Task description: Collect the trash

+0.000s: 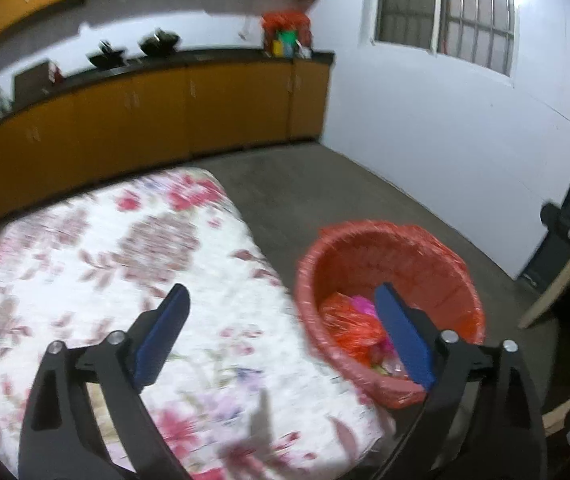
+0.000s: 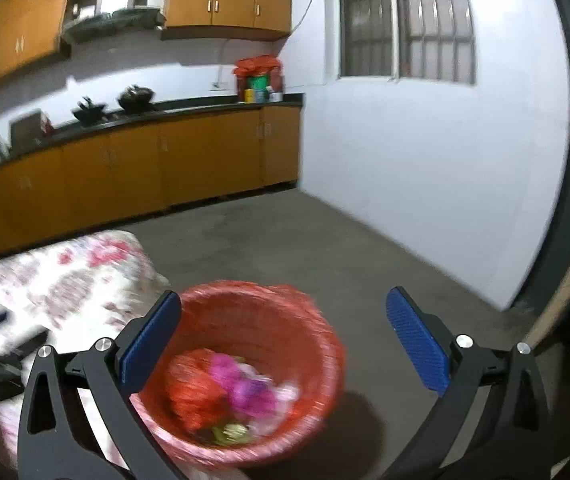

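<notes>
A red bin point(image 1: 397, 264) lined with a red bag stands on the floor beside a table with a floral cloth point(image 1: 125, 264). It holds red, pink and green trash point(image 1: 353, 324). My left gripper point(image 1: 281, 312) is open and empty above the table's right edge, its right finger over the bin. In the right wrist view the bin point(image 2: 261, 320) lies below my right gripper point(image 2: 285, 320), which is open and empty above it. The trash point(image 2: 225, 392) sits at the bin's bottom.
Orange cabinets with a dark counter point(image 1: 165, 100) run along the back wall, with woks and containers on top. A white wall with a barred window point(image 2: 405, 24) stands to the right. Bare concrete floor point(image 2: 305, 240) lies beyond the bin. A wooden piece point(image 1: 549, 292) leans at far right.
</notes>
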The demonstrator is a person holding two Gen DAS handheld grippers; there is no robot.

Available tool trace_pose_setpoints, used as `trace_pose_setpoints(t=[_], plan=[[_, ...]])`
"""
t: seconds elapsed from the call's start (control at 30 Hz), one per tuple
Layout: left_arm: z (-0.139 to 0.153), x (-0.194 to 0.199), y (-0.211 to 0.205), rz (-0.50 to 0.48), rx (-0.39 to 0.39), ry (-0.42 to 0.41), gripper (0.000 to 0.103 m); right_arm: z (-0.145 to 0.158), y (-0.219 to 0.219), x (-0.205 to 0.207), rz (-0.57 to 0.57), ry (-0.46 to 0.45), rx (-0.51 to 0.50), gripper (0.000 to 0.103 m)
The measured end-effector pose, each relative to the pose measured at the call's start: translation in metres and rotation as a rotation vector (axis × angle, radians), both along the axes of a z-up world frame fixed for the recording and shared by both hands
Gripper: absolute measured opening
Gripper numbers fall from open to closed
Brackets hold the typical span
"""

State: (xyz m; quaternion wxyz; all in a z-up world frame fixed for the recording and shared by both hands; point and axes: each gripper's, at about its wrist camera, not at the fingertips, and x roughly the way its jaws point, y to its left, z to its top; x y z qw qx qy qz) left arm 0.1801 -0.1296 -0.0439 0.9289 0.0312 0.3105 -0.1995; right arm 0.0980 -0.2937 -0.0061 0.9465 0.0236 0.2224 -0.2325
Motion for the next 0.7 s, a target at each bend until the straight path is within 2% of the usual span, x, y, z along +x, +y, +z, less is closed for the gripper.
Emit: trace_pose_setpoints(t=[0.1, 0.23, 0.43, 0.7], plan=[[0.012, -0.025, 0.020, 0.069, 0.024, -0.085, 0.099, -0.001, 0.014, -0.020, -0.025, -0.038, -0.044, 0.101], [0.022, -0.049, 0.039, 0.135, 0.045, -0.129, 0.099, 0.000, 0.022, -0.040, 0.004, -0.053, 0.025, 0.101], [0.031, -0.082, 0.072, 0.251, 0.020, -0.122, 0.099, 0.002, 0.037, -0.059, 0.001, -0.041, 0.091, 0.101], [0.036, -0.126, 0.090, 0.301, 0.025, -0.152, 0.099, 0.005, 0.076, -0.086, 0.059, -0.062, 0.067, 0.101]])
